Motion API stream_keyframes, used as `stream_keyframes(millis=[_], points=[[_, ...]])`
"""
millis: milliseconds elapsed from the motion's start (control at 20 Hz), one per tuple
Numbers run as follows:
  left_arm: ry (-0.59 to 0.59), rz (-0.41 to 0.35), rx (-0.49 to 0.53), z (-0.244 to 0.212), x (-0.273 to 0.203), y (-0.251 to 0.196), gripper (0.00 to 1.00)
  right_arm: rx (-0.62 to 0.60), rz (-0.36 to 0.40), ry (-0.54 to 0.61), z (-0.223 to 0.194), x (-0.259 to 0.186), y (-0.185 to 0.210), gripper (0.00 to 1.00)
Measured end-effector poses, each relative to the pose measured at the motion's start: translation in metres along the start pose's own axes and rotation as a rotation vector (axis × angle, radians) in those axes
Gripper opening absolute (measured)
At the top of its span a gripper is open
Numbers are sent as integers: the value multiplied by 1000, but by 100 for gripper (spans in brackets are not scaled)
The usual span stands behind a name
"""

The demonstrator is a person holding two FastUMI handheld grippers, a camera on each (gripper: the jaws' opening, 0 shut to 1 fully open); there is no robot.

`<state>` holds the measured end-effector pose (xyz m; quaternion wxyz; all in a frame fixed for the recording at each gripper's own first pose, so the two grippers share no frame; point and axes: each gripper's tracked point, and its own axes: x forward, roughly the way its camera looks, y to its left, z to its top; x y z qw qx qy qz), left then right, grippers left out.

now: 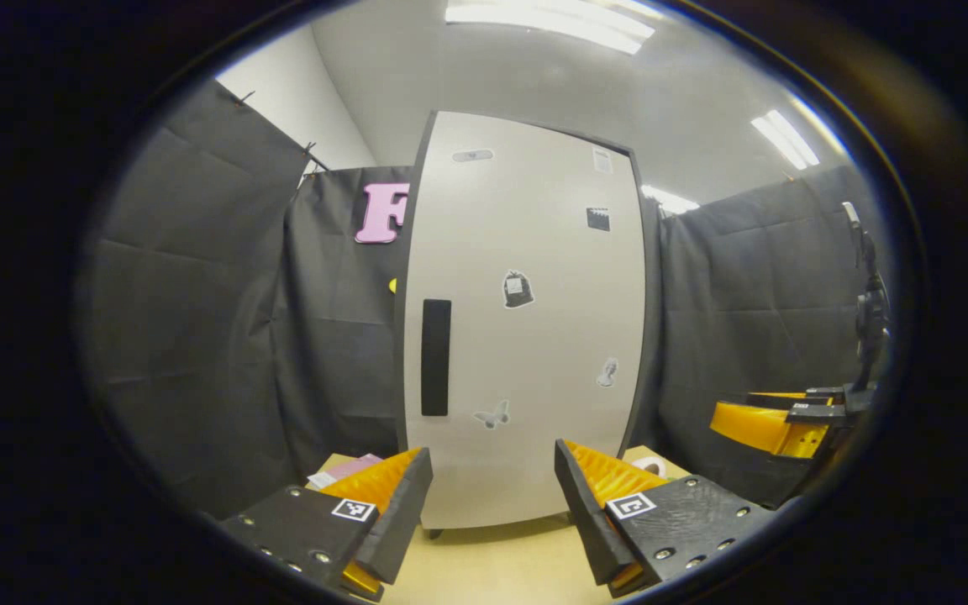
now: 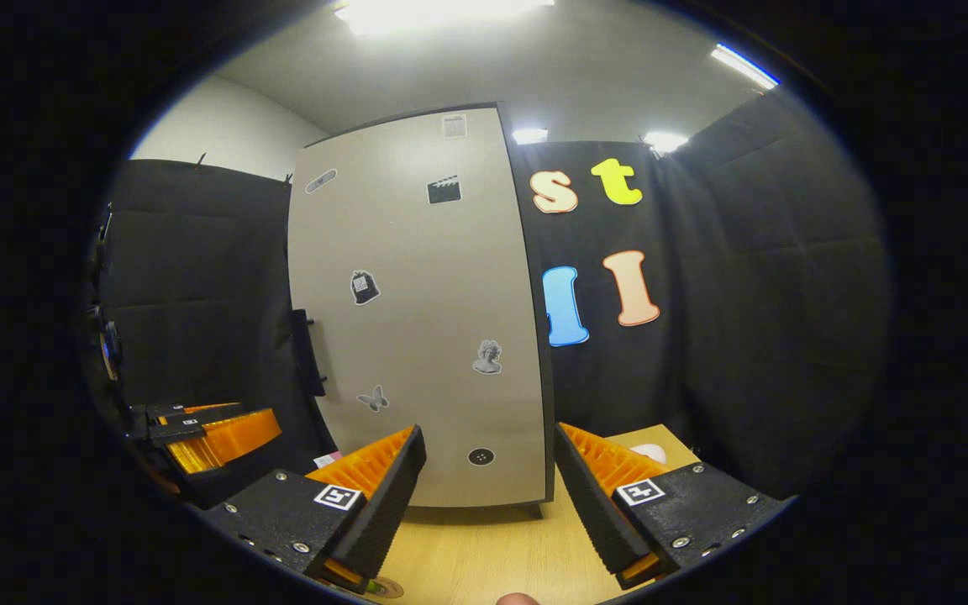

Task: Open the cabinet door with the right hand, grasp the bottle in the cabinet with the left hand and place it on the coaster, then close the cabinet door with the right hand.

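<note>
A tall pale cabinet (image 1: 526,336) stands on the wooden table (image 1: 492,563) with its door shut, so its inside is hidden. A black vertical handle (image 1: 435,357) sits on the door's left side. My left gripper (image 1: 492,512) is open in front of the door's lower part, apart from it and holding nothing. In the right gripper view the same door (image 2: 417,319) fills the middle, with the handle (image 2: 307,353) at its left edge. My right gripper (image 2: 491,496) is open near the door's lower right corner, also holding nothing.
Black cloth walls close in on both sides of the cabinet. A pink flat item (image 1: 349,466) lies at the cabinet's left foot, and a small white object (image 2: 648,454) lies on the table to its right. The left gripper (image 2: 207,437) shows at the left.
</note>
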<state>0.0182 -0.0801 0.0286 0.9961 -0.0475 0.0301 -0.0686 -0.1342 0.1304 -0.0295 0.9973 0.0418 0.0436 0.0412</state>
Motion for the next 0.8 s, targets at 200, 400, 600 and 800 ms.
stream_keyframes(millis=[200,400,600,800], points=[[1,2,-2,1,3,1,84,-1,2,5,-1,1,0,94],[-4,0,1,2,4,0,77,3,1,-3,1,2,-2,94],[-27,6,8,9,5,2,90,7,-5,-24,7,4,-5,94],[-44,10,25,13,6,3,90,2,-13,-47,12,5,-9,94]])
